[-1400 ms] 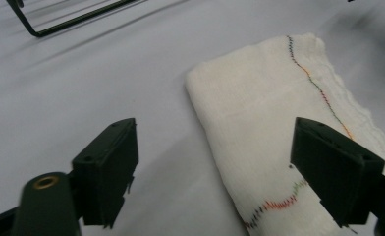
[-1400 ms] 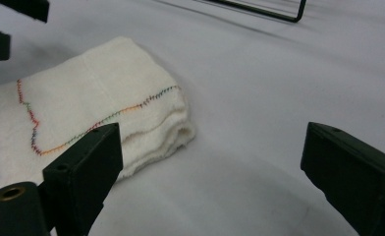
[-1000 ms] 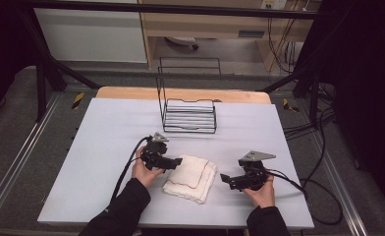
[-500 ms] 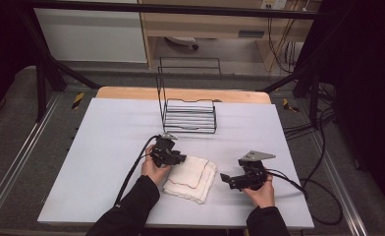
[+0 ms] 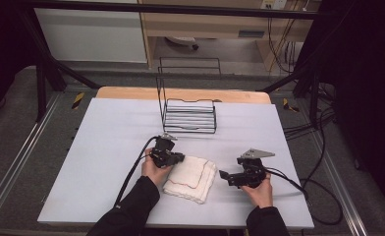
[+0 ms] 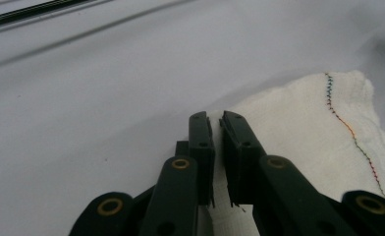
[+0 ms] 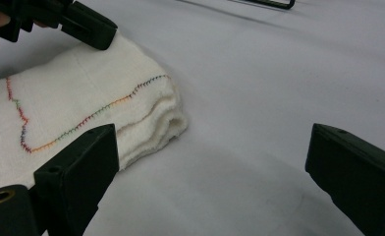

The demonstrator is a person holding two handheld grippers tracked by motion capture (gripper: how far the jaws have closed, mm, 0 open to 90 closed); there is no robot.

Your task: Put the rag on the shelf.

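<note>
The table (image 5: 107,147) carried a pale grey-white surface, with a strip of bare wood showing along its far edge. One black wire rack (image 5: 188,115) stood at the far middle of the surface, well apart from both grippers, its tall back frame rising behind a low basket part. Nothing lay between the rack and the near items.

One folded white cloth (image 5: 191,178) lay flat near the front of the table, between the two hands. It showed several layers at its folded edge in the right gripper view and carried a multicoloured stitched line (image 7: 90,115) across its top face.

Two grippers were counted, one per hand. The left gripper (image 6: 216,123) was at the cloth's far left corner; its jaws were nearly closed, a narrow gap remaining, with the cloth edge lying under and between them. Whether they actually pinched the fabric could not be told. The right gripper (image 5: 225,175) rested just beside the cloth's right edge, its jaws spread wide and holding nothing, one jaw near the folded edge. One cable trailed from each gripper.
</note>
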